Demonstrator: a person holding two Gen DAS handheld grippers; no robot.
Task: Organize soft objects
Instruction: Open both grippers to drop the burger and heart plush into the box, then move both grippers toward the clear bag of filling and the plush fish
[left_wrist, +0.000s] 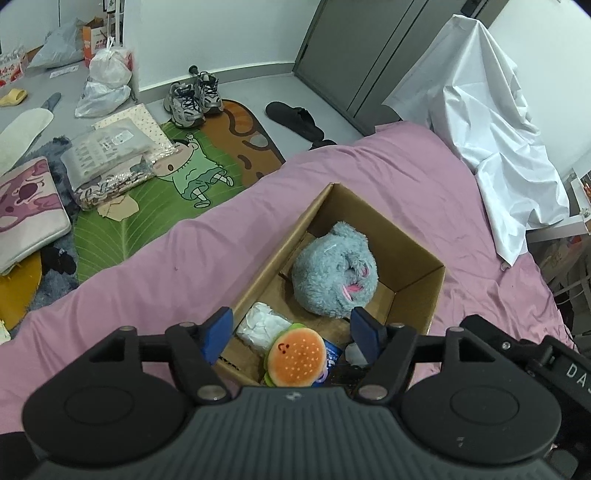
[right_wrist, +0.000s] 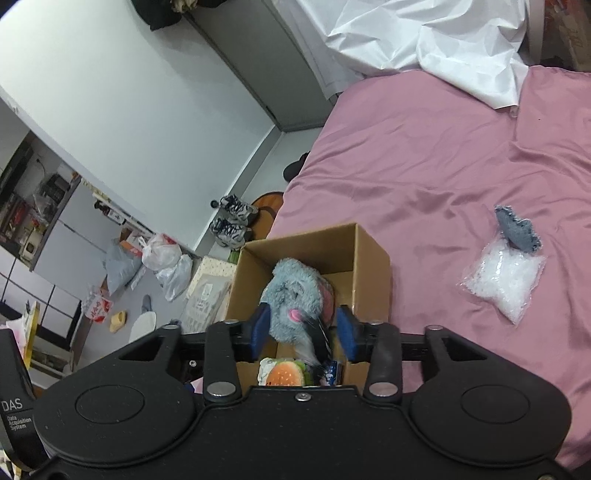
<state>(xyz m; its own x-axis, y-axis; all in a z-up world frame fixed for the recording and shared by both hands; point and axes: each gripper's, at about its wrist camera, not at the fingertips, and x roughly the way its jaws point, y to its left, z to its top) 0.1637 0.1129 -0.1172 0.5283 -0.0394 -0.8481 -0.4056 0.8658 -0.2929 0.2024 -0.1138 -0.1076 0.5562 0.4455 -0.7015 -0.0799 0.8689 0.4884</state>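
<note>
Left gripper jaws apart, empty, over burger plush at lower centre. Right gripper jaws apart, flanking grey plush, likely just dropped into cardboard box. Clear packet at right, unsorted on pink bedsheet.

This is a bedroom in a home. A bed with a pink sheet fills most of it. Shoes, a slipper and a cartoon rug lie on the floor beside the bed's edge.
</note>
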